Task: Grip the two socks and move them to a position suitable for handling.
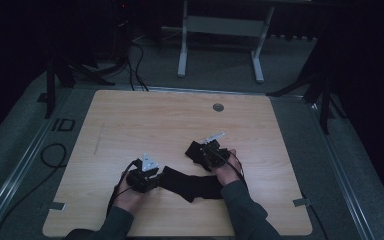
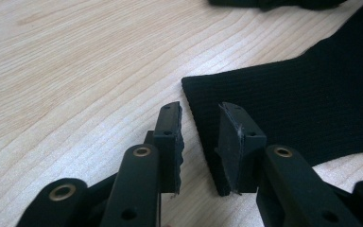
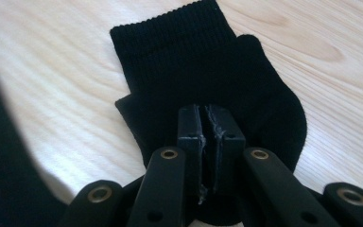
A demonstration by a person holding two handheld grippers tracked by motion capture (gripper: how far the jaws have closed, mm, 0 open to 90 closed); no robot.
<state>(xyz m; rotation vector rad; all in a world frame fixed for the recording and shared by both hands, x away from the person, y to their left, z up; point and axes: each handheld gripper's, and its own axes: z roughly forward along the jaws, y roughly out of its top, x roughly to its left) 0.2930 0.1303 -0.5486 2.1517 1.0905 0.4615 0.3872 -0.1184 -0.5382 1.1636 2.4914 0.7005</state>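
Two black socks lie on the wooden table (image 1: 155,115). The longer sock (image 1: 192,185) is spread flat between my hands. My left gripper (image 1: 159,179) is open at its left end, and its jaws (image 2: 199,142) stand astride the corner of that sock (image 2: 288,104) without pressing on it. The shorter sock (image 1: 195,150) lies folded, its ribbed cuff (image 3: 194,61) pointing away from the right gripper's camera. My right gripper (image 1: 201,152) rests on it, its pads (image 3: 205,127) closed together on the fabric near the heel.
A round cable grommet (image 1: 218,107) sits near the table's far edge. Bare wood stretches across the far half and left side. Beyond the table stand a white desk frame (image 1: 220,30) and dark tripod legs (image 1: 320,95); a cable loop (image 1: 55,155) lies on the floor at left.
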